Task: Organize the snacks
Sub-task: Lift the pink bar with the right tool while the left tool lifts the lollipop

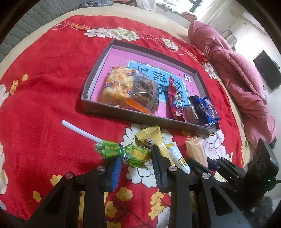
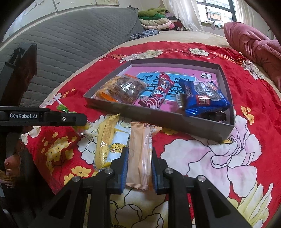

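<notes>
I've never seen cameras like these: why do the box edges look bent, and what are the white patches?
Left wrist view: fisheye lens bows the box edges; the window is overexposed. Right wrist view: same curving, dark corners; daylight glares on the blue packet.

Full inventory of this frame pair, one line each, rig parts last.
box: 1, grey walls, pink floor, on blanket
blanket: 1, red floral, on bed
puffed snack bag: 1, orange-yellow, box left
brown cracker bag: 1, clear, beside it
red packet: 1, box middle
blue cookie packs: 2, box right
corn lollipop: 1, green-yellow, white stick, between left jaws
yellow packets: 2, before box
peach packet: 1, clamped in right jaws
pink quilt: 1, right
left gripper: closed on lollipop
right gripper: shut on packet
</notes>
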Tool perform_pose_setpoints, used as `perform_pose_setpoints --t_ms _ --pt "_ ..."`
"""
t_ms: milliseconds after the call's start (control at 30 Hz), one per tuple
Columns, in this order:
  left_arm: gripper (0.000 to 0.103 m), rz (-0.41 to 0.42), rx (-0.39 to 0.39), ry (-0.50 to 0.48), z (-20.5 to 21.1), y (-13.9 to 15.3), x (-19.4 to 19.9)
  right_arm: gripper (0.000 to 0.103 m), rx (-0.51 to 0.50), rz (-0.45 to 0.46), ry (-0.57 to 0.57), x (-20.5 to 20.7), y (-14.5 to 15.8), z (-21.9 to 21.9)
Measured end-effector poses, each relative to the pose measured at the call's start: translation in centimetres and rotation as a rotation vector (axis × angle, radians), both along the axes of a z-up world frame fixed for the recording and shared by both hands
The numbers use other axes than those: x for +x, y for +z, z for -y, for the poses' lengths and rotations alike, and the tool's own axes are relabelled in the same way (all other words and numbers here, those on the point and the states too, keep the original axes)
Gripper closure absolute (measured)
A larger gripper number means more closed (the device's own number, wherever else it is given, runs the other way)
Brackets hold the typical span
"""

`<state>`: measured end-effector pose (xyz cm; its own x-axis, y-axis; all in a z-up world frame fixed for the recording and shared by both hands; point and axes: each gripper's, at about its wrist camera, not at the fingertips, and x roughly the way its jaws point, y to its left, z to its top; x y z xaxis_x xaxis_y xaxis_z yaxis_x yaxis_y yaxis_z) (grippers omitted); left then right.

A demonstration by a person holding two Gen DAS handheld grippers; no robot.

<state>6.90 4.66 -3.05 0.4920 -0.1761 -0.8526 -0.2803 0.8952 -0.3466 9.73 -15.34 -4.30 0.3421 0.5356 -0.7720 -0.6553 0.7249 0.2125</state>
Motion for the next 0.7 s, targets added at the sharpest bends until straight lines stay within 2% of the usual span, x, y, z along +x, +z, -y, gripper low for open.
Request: perform_pose_setpoints --t_ms 700 --pt "0.070 0.037 0.021 -0.008 0.6 1.8 0.1 0.080 0.063 0.068 -0.023 -0.1 2.6 0.2"
